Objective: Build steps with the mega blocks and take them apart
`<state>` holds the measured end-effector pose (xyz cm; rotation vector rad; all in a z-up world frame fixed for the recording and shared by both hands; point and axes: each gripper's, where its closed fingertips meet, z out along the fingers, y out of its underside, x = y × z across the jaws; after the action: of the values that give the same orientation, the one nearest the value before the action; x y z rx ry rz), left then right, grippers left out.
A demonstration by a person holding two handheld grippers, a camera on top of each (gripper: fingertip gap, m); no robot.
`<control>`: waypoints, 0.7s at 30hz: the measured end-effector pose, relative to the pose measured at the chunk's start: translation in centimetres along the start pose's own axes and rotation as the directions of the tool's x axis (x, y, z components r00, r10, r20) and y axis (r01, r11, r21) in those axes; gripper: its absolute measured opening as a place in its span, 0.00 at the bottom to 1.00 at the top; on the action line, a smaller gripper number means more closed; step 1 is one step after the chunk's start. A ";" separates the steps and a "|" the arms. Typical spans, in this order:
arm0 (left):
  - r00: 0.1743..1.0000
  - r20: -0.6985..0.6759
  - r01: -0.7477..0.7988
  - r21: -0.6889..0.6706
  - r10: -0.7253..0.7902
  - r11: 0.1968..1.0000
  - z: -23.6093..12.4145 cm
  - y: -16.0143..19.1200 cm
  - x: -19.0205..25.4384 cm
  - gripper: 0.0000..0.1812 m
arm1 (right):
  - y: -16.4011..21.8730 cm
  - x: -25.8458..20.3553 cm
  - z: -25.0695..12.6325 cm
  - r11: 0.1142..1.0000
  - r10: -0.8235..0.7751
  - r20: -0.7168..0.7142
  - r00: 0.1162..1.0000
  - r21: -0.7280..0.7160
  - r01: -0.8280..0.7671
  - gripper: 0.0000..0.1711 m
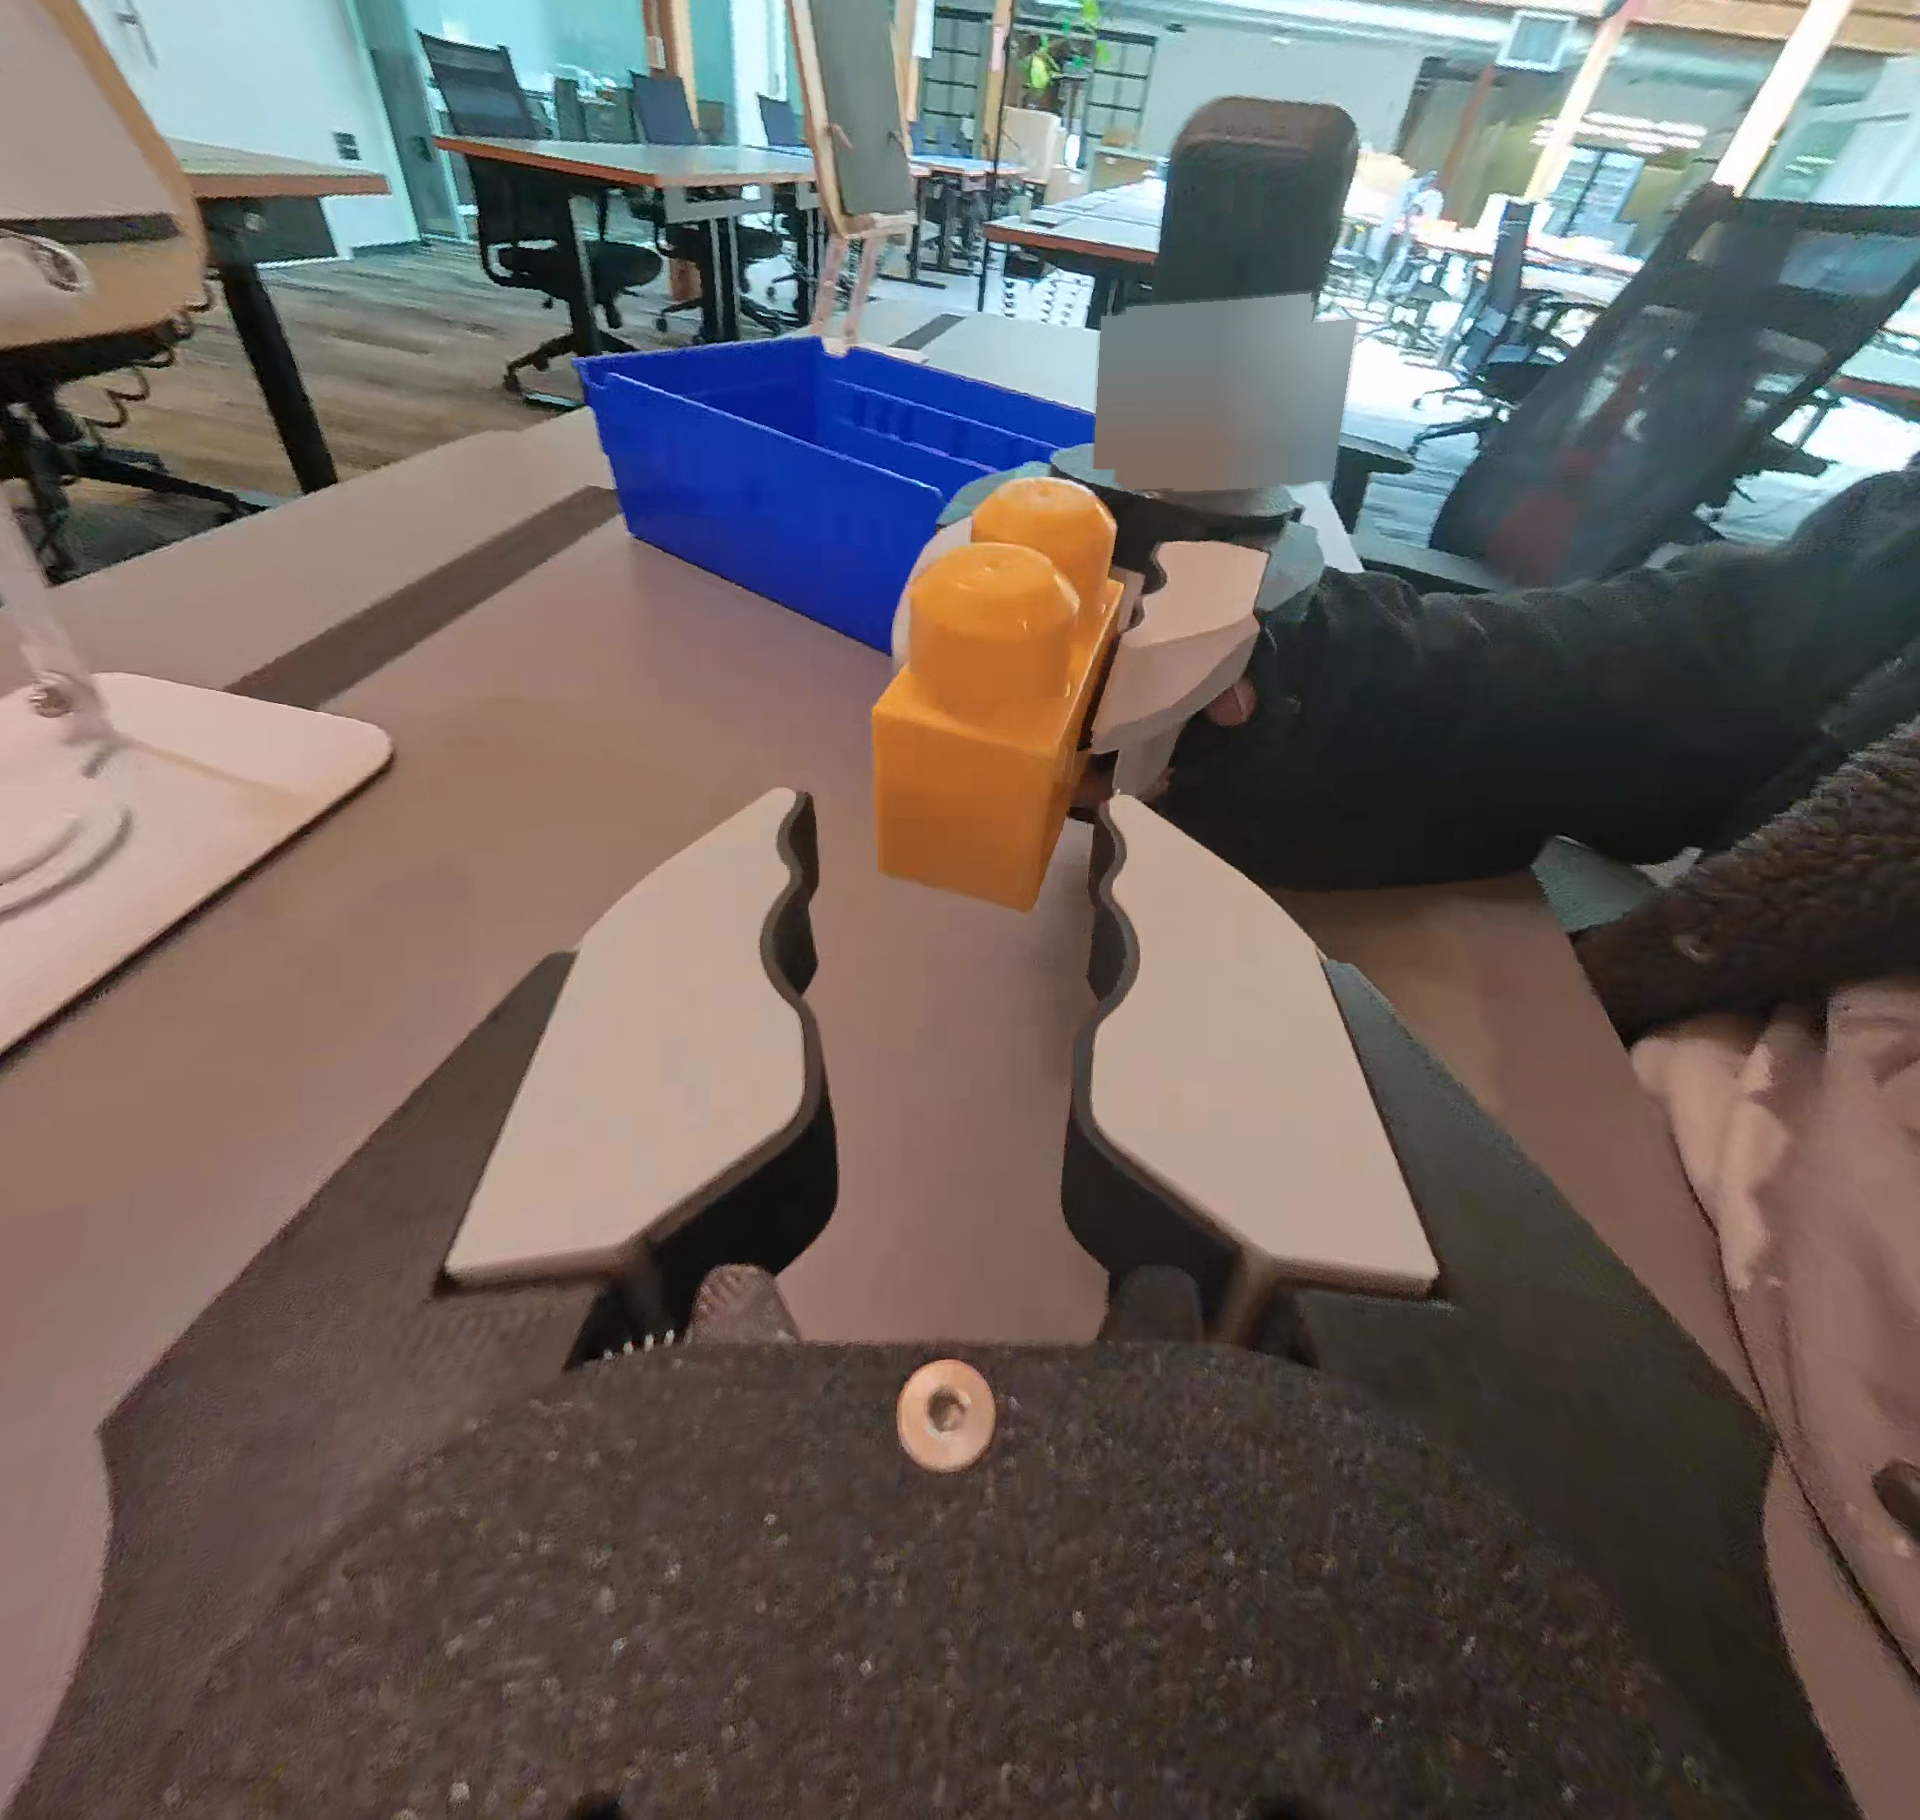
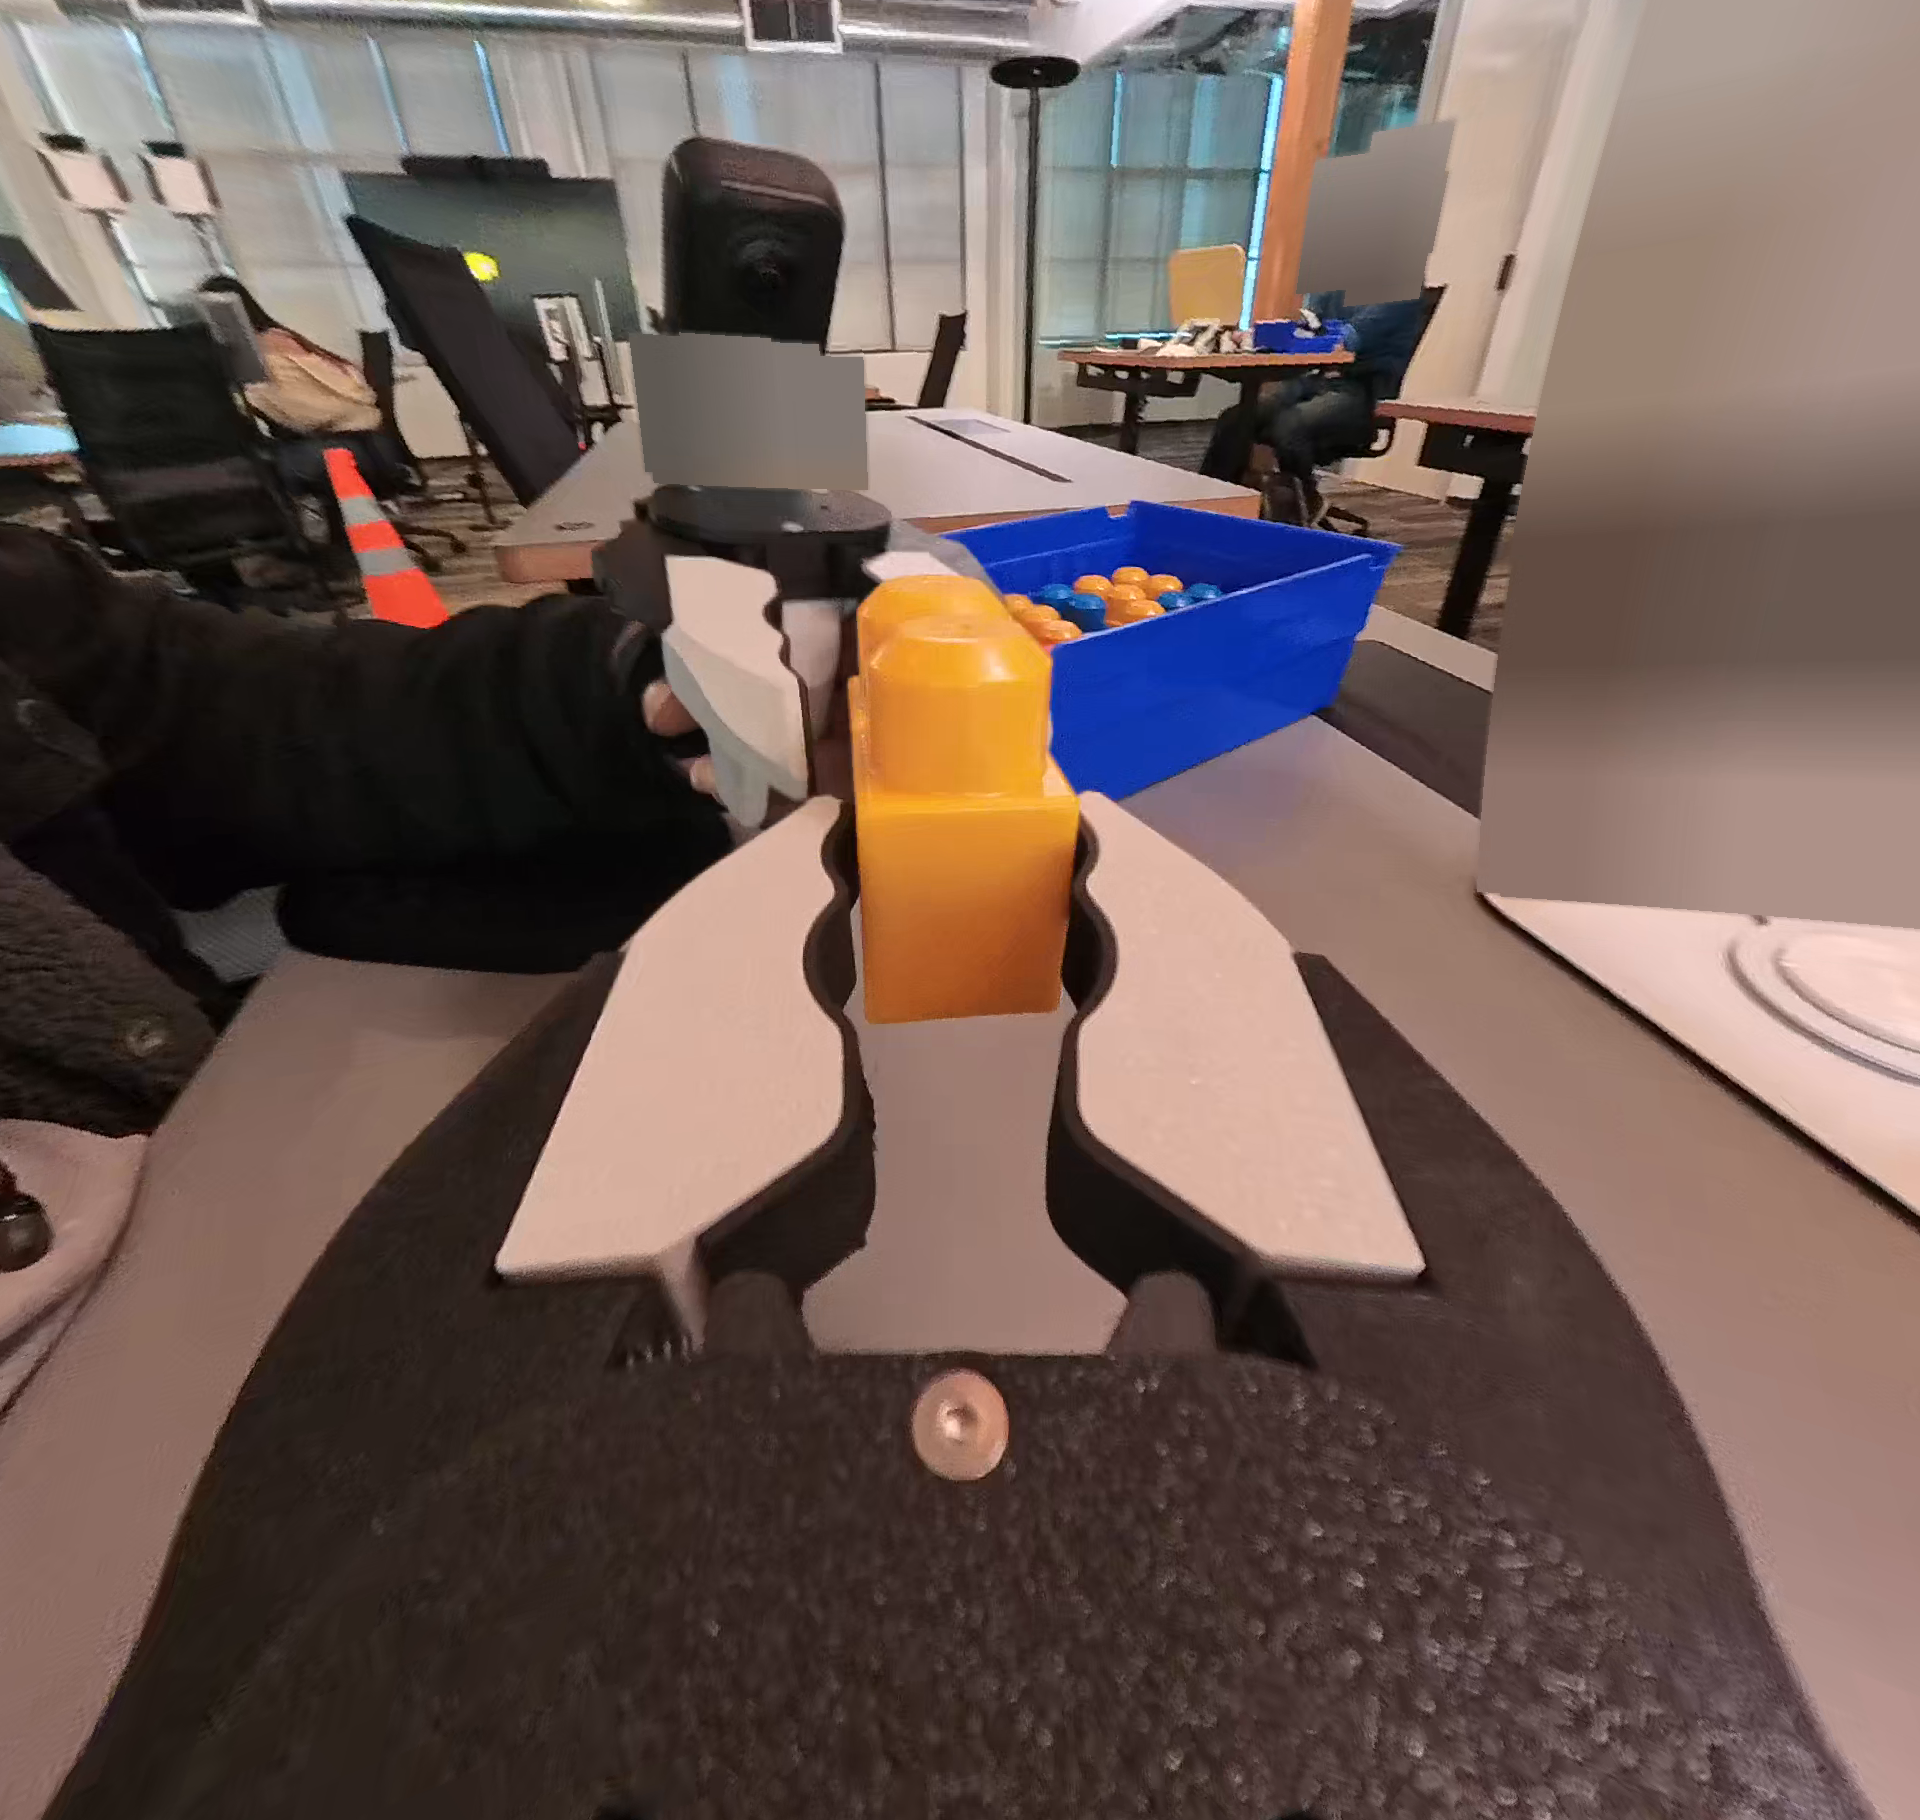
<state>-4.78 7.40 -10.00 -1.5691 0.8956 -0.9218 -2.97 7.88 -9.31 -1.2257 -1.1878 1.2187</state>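
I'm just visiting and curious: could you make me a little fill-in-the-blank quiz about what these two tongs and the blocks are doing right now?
1. The right tongs are shut on an ____ block.
2. The left tongs hold nothing; they are ____.
3. The spare blocks lie in a bin coloured ____.
4. The blocks in the bin are orange and ____.

Missing words: orange; open; blue; blue

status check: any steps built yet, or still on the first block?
Nothing looks built: no stacked blocks show on the table. In hand: the right gripper is shut on a two-stud orange block, held above the table; the left gripper is open and empty, facing it. Left: the other orange and blue blocks sit in the blue bin, so all stacking and disassembly remain.
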 end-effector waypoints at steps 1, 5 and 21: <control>1.000 -0.010 -0.010 -0.009 0.010 1.000 0.3 0.3 0.3 0.27 | 0.0 -0.3 0.1 1.000 0.005 0.019 1.000 0.000 -0.005 0.22; 0.998 -0.045 -0.049 -0.046 0.047 0.998 0.8 1.2 1.3 0.20 | 0.3 -1.2 0.2 1.000 0.010 0.072 0.997 -0.013 -0.010 0.22; 0.993 -0.088 -0.095 -0.269 0.074 0.958 1.9 6.6 1.4 0.20 | 6.2 -1.0 -1.6 0.860 -0.177 0.121 0.977 -0.464 0.214 0.25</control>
<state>-3.03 5.90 -16.63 -1.7223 1.1761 -0.8284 -1.42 6.75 -15.45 -1.3767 -1.6929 0.8476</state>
